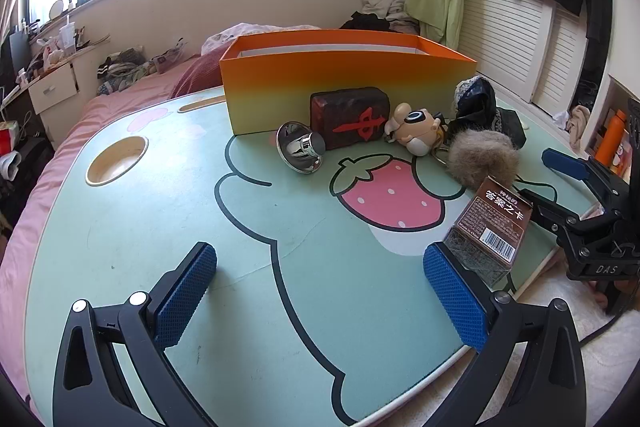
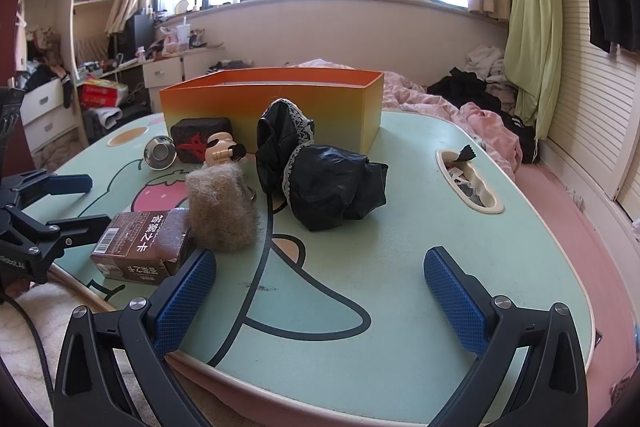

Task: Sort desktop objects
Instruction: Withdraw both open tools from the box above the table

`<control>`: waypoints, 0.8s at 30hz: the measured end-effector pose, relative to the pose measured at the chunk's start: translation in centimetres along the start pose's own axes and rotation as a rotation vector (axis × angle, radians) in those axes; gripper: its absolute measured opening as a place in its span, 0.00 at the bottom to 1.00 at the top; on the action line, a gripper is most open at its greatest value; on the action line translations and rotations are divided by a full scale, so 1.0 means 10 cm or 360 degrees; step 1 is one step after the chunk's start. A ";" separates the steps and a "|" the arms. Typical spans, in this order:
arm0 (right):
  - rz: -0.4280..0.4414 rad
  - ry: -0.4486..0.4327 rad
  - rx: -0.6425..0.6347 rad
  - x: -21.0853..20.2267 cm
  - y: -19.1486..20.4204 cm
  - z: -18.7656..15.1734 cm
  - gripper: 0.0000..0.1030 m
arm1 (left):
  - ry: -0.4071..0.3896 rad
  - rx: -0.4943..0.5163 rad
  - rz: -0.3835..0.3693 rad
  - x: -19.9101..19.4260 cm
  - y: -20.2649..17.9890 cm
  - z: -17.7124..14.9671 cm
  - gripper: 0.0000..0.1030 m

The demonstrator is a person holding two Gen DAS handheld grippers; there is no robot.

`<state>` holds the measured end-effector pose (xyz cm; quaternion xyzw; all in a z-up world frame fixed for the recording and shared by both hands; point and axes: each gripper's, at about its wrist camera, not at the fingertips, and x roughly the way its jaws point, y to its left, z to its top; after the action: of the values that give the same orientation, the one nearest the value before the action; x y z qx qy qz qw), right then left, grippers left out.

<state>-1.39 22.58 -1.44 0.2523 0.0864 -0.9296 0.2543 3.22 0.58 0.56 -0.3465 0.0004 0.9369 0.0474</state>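
Observation:
An orange box [image 1: 344,83] [image 2: 280,103] stands open at the far side of the green table [image 1: 160,227] [image 2: 400,259]. In front of it lie a dark red mahjong block [image 1: 350,118] [image 2: 200,139], a chrome cup [image 1: 300,151] [image 2: 160,151], a small figure [image 1: 418,129] [image 2: 222,147], a fur ball [image 1: 482,157] [image 2: 222,205], a black lace cloth [image 1: 480,107] [image 2: 320,175] and a brown card box [image 1: 490,227] [image 2: 140,245]. My left gripper [image 1: 320,291] is open and empty over the table's near part. My right gripper [image 2: 320,299] is open and empty, near the card box.
The table has a round cup hole [image 1: 116,159] at the left and an oblong slot [image 2: 470,179] at the right holding small items. It stands on a pink bed [image 2: 560,227]. Each gripper shows in the other's view: the right one [image 1: 580,203], the left one [image 2: 76,203].

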 end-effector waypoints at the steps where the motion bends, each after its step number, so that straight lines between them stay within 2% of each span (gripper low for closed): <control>1: 0.0000 0.0000 0.0000 0.00 0.00 0.00 1.00 | 0.0000 0.0000 0.0000 0.00 0.00 0.00 1.00; 17: 0.0002 -0.0003 0.0000 -0.01 0.00 0.00 1.00 | 0.0005 -0.0002 0.0003 0.01 0.02 -0.02 1.00; 19: 0.0007 -0.0006 0.0003 -0.01 -0.01 0.00 1.00 | 0.0020 -0.0005 -0.0001 0.00 0.01 -0.01 0.94; 21: 0.0008 -0.0007 0.0003 0.00 -0.01 0.00 1.00 | -0.0037 -0.0031 -0.0063 -0.10 0.03 0.05 0.81; 24: 0.0007 -0.0007 0.0002 -0.01 -0.01 0.00 1.00 | -0.0118 -0.0006 -0.0204 -0.29 -0.03 0.12 0.81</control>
<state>-1.43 22.69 -1.38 0.2507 0.0847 -0.9297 0.2564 4.72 0.65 3.37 -0.3109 -0.0252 0.9441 0.1066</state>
